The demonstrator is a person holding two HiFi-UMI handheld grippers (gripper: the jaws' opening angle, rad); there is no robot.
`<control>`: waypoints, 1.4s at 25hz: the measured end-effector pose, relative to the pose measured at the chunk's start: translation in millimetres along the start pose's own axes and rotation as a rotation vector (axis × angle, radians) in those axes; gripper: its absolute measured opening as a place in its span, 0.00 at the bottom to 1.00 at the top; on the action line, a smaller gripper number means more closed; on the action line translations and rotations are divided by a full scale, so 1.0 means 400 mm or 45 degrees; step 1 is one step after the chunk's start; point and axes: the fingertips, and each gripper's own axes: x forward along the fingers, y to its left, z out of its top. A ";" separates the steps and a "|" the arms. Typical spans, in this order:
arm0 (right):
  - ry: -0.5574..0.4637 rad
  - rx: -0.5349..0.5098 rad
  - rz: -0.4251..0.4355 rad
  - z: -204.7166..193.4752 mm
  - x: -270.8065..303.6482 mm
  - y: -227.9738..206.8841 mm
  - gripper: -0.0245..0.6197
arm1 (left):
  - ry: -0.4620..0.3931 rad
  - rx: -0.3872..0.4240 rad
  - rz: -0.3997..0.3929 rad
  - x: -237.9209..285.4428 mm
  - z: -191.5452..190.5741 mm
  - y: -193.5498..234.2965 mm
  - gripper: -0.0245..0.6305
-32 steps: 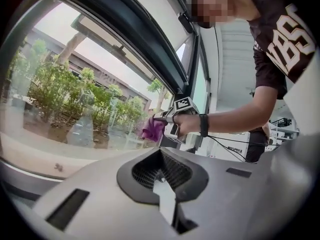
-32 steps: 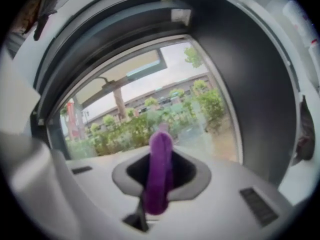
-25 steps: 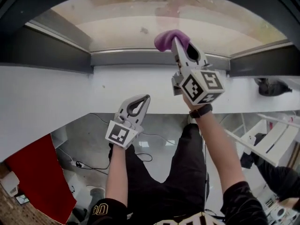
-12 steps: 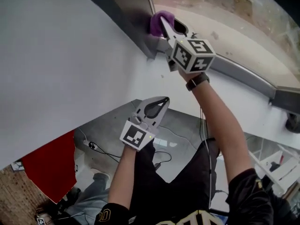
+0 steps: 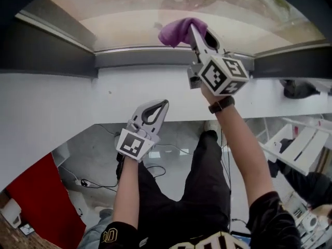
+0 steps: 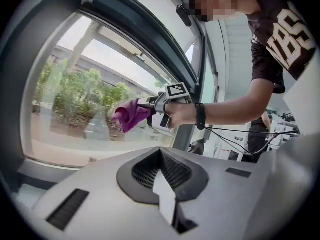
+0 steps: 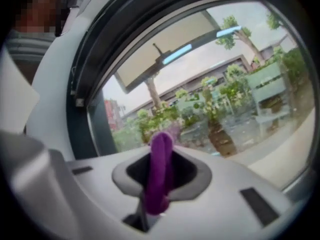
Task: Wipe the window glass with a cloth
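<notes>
Right gripper [image 5: 192, 29]: clenched on the cloth [image 5: 176, 31], a purple bunch at 12 o'clock in the head view. The cloth is at the glass [image 5: 129, 4], just above the lower frame [image 5: 155, 58].
Room: bare glass runs to 9 and 3 o'clock of the cloth. In the right gripper view the dark side frame [image 7: 95, 119] stands at 9 o'clock of the cloth [image 7: 160, 169], with open glass [image 7: 235, 94] toward 3.
Left gripper [image 5: 163, 104]: jaws together, empty, at 7 o'clock of the right gripper, below the white sill [image 5: 62, 102], well apart from the glass.
</notes>
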 end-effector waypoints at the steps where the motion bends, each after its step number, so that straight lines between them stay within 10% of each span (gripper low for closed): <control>1: -0.001 -0.001 -0.074 0.022 -0.054 -0.102 0.15 | 0.004 0.017 -0.058 0.063 -0.005 -0.049 0.05; 10: -0.087 0.179 -0.705 0.140 -0.438 -0.757 0.15 | 0.007 0.063 -0.317 0.375 -0.027 -0.357 0.05; 14: -0.111 0.215 -0.746 0.145 -0.469 -0.817 0.15 | -0.002 0.054 -0.297 0.401 -0.034 -0.346 0.05; 19: -0.015 0.170 -0.536 0.061 -0.362 -0.595 0.15 | 0.020 0.106 -0.189 0.298 -0.020 -0.253 0.05; 35: 0.249 0.034 0.424 -0.385 0.317 0.611 0.15 | 0.110 0.287 0.196 -0.336 0.028 0.207 0.05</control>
